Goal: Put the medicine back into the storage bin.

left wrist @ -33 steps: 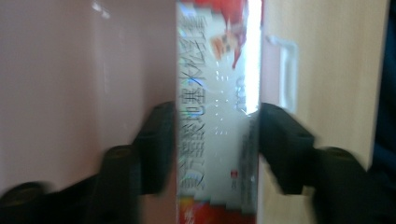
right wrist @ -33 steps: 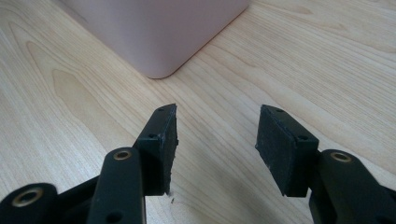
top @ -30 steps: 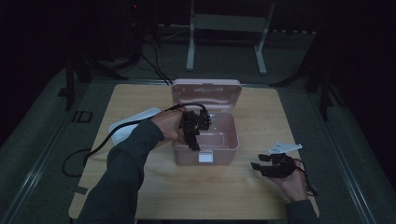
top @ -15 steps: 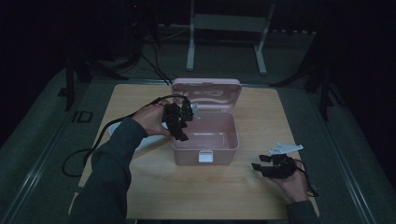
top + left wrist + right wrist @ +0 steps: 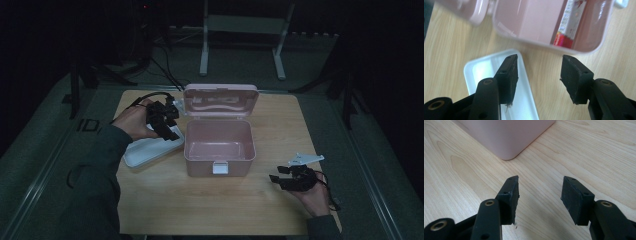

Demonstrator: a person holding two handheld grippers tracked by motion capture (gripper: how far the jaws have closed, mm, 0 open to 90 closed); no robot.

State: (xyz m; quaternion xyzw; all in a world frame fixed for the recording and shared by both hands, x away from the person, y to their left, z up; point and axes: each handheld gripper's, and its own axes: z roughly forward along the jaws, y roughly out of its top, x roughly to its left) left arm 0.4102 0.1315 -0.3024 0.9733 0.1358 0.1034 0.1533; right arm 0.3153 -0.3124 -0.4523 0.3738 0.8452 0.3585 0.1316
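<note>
I see the pink box point(image 5: 218, 146) standing mid-surface with its lid point(image 5: 220, 100) swung up at the far side; its walls are smooth and pale, a white latch shows on the near wall, and inside, against one wall, a red-and-white packet point(image 5: 570, 23) stands on end. Just beside the box on its left lies a white tray point(image 5: 150, 150), shallow with rounded corners. My left hand point(image 5: 131, 120) hovers over that tray's far end, forearm reaching in from the lower left, and the left claw point(image 5: 537, 72) has just been closing partway yet stands released, nothing between its pads. My right hand point(image 5: 312, 192) rests low near the surface's near right corner, and the right claw point(image 5: 539, 192) is parted and unladen, pointing at the box's corner.
</note>
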